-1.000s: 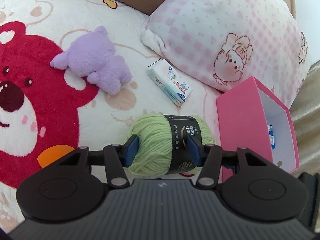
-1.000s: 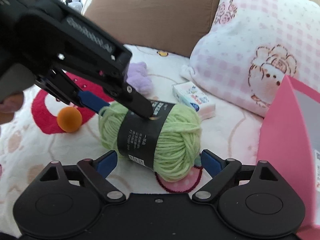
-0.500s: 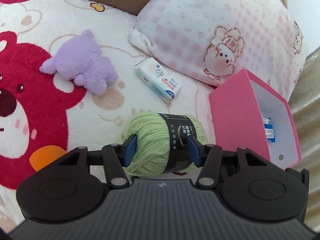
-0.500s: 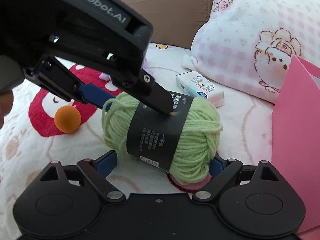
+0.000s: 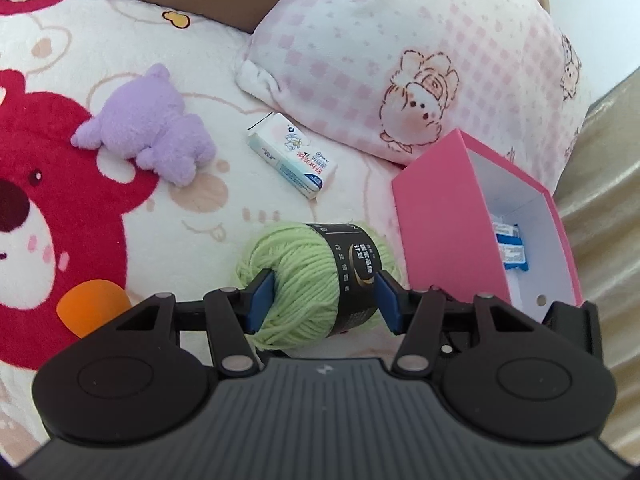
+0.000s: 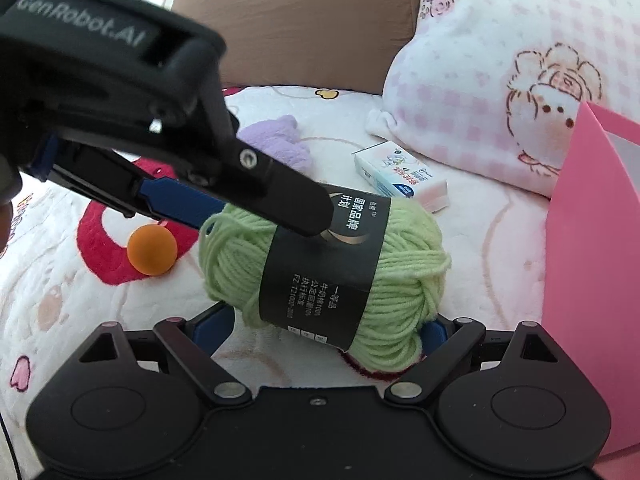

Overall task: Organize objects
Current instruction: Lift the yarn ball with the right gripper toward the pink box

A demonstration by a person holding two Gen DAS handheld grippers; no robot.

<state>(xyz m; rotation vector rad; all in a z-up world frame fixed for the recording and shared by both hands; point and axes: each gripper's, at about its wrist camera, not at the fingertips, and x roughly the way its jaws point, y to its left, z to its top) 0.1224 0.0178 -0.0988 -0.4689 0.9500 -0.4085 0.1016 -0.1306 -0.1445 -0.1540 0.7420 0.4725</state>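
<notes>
So the left gripper (image 5: 322,300) has its blue pads squeezed onto a green yarn ball (image 5: 316,280), sitting low center in the left wrist view, just left of the pink box (image 5: 440,224). Looks like the step in hand is carrying the yarn over to that box, which already has a small blue and white packet inside.

The right gripper (image 6: 320,330) is spread wide with nothing pinched. The yarn hangs in front of it in the lower middle of its view, but I can't tell if its pads touch the wool at all.

Next move, I'd guess: lift the yarn above the near pink wall and swing right, then let go over the opening. That wall is the edge to watch, the yarn is right beside it.

Room-wise, the bed blanket (image 5: 192,60) is open to the left. The tissue pack (image 5: 292,156), purple plush (image 5: 148,124) and orange ball (image 5: 94,300) are well apart from the path; the pillow (image 5: 400,52) crowds the upper right.
</notes>
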